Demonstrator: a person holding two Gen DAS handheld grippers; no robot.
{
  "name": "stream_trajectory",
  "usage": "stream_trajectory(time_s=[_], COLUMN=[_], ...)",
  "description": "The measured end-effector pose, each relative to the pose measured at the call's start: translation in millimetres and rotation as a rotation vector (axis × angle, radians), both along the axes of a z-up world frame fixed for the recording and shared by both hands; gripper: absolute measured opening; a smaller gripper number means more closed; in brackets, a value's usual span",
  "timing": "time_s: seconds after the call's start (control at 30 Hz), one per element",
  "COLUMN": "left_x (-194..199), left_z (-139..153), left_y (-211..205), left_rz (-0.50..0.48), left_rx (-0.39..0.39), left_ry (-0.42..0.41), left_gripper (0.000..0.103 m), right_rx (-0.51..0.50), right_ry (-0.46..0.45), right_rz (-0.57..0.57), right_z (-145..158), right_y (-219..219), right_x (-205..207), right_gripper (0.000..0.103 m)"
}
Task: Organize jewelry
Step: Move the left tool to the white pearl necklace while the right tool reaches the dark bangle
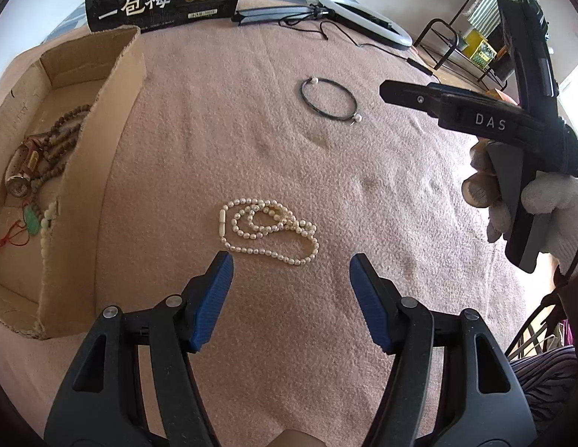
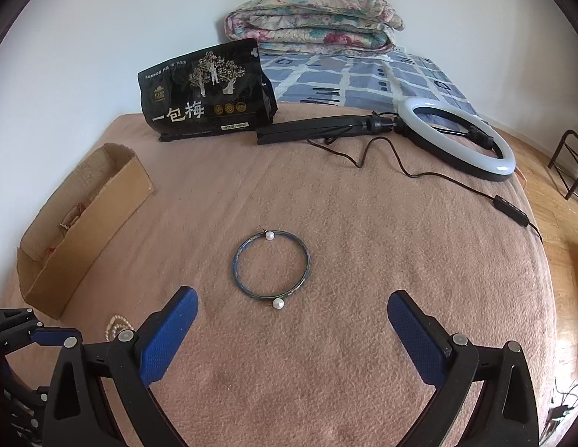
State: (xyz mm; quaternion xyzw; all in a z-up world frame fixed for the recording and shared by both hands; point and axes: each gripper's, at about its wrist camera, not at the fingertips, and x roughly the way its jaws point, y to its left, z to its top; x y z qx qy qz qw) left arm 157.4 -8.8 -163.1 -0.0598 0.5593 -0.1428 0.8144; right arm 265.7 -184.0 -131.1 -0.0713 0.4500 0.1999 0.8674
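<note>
**Two pieces left on the blanket, both claws spread**

Left wrist view: my left claw (image 1: 290, 262) is spread wide and holding nothing, hovering just short of the pearl necklace (image 1: 270, 229), which lies coiled in a loose heap on the pink blanket (image 1: 214, 130). The near strand sits just ahead of my left fingertip, slightly left of the gap's centre. I judge it light, limp and slippery; it will drape and slide, so I'd pinch where the loops overlap, not a single strand. The cardboard box (image 1: 98, 171) stands to the left, already holding wooden beads and a green pendant. The right claw is visible at the far right, seen side-on, in a gloved hand.

Right wrist view: my right claw (image 2: 292, 311) is also spread and empty. The dark bangle (image 2: 272, 264) with two pearl ends lies flat on the blanket, just ahead of the fingertips and a little left of centre. It looks stiff, thin and light; lying flush, it may skid, so I'd grip across the rim near one pearl.
</note>
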Motion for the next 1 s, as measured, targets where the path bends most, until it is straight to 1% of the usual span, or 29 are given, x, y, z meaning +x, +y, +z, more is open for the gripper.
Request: stream_trajectory(time_s=[0.1, 0.27, 0.43, 0.67, 0.77, 0.83, 0.87, 0.93, 1.0], left_x=[6, 18, 29, 30, 30, 34, 33, 33, 32], left_z=[-9, -19, -26, -28, -28, -29, -29, -29, -29], left_y=[-2, 4, 13, 13, 14, 13, 13, 13, 12], left_rz=[0.010, 0.057, 0.094, 0.066, 0.061, 0.060, 0.060, 0.056, 0.047], left_rx=[0.017, 0.038, 0.008, -0.005, 0.002, 0.012, 0.019, 0.030, 0.030], left_ry=[0.010, 0.012, 0.023, 0.002, -0.007, -0.014, -0.018, -0.025, -0.029], left_gripper=[0.067, 0.067, 0.067, 0.067, 0.058, 0.047, 0.045, 0.036, 0.030], right_rx=[-0.021, -0.051, -0.068, -0.104, -0.110, -0.127, -0.139, -0.157, -0.173], right_ry=[0.004, 0.011, 0.020, 0.035, 0.058, 0.073, 0.078, 0.089, 0.103], right_rz=[0.015, 0.035, 0.051, 0.101, 0.132, 0.141, 0.144, 0.148, 0.151], right_z=[-6, -15, -24, -36, -42, -48, -51, -56, -60], right_y=[3, 11, 20, 36, 43, 48, 50, 54, 57], right_x=[5, 11, 18, 31, 37, 41, 43, 47, 50], right_gripper=[0.103, 0.103, 0.103, 0.103, 0.103, 0.103, 0.103, 0.103, 0.103])
